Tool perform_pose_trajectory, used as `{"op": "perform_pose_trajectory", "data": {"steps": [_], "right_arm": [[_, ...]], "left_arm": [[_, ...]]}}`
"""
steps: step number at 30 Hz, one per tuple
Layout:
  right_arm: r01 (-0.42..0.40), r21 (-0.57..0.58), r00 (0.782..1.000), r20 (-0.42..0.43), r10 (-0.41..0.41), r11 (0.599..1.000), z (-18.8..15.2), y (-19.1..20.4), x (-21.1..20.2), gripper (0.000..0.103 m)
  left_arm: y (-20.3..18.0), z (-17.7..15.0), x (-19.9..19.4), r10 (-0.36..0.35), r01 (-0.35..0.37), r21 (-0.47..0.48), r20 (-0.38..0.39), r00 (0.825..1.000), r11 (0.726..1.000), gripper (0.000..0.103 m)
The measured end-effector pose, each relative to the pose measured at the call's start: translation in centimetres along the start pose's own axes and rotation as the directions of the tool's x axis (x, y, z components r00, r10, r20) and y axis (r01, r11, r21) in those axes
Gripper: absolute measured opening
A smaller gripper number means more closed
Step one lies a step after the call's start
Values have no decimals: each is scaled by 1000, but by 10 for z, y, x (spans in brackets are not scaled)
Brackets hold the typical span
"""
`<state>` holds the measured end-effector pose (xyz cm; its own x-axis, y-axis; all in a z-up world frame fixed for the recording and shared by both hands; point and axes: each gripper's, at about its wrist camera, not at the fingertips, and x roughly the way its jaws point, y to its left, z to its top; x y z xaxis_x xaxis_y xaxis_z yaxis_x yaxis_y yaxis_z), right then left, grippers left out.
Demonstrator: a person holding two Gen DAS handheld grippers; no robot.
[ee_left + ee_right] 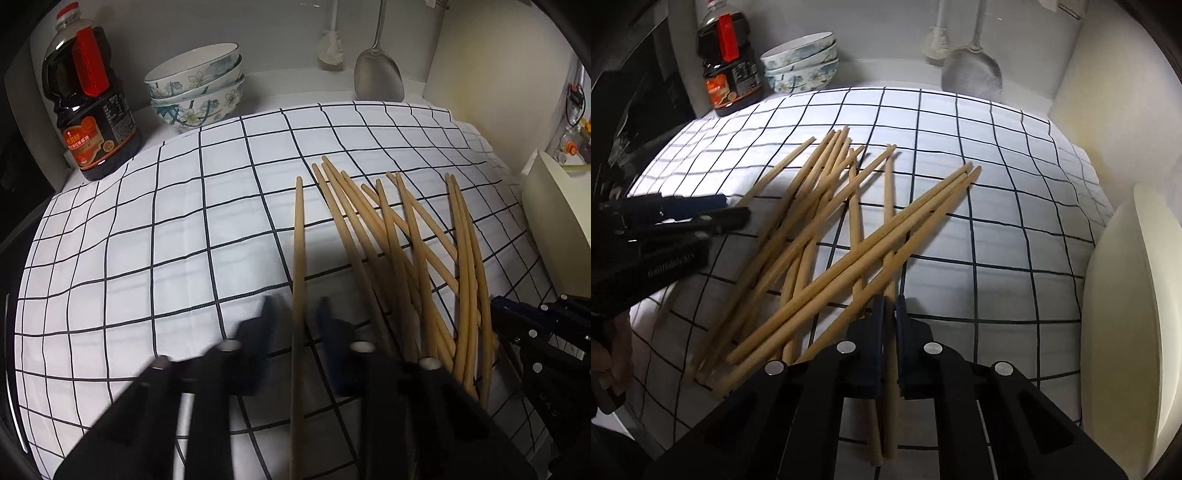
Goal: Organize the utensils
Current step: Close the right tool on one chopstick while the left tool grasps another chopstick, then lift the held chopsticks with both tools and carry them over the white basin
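Wooden chopsticks (827, 236) are strewn crosswise in a loose pile on the checked cloth (147, 240), with one stick (299, 258) lying apart at the pile's left edge. The left gripper (295, 314) is seen straddling that stick, its jaws blurred and apparently closing on it, while the right gripper (890, 306) is clamped on a single stick (888, 206). Each stick is best lifted straight up, so the rest are not dragged, and laid parallel.

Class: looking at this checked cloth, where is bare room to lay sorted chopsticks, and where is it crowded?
Free: the checked cloth between the sauce bottle, bowls and lone chopstick. Crowded: the chopstick pile, toward the cream holder.
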<state>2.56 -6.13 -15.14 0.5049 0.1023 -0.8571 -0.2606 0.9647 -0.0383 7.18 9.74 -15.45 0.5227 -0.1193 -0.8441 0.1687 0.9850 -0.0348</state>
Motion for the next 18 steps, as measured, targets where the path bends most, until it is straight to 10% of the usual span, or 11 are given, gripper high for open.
{"op": "perform_pose_trajectory", "data": {"steps": [18], "right_arm": [[165, -76, 986, -8, -166, 983, 14, 11, -13, 6]], "left_arm": [[1, 7, -11, -83, 83, -9, 12, 996, 996, 7]]}}
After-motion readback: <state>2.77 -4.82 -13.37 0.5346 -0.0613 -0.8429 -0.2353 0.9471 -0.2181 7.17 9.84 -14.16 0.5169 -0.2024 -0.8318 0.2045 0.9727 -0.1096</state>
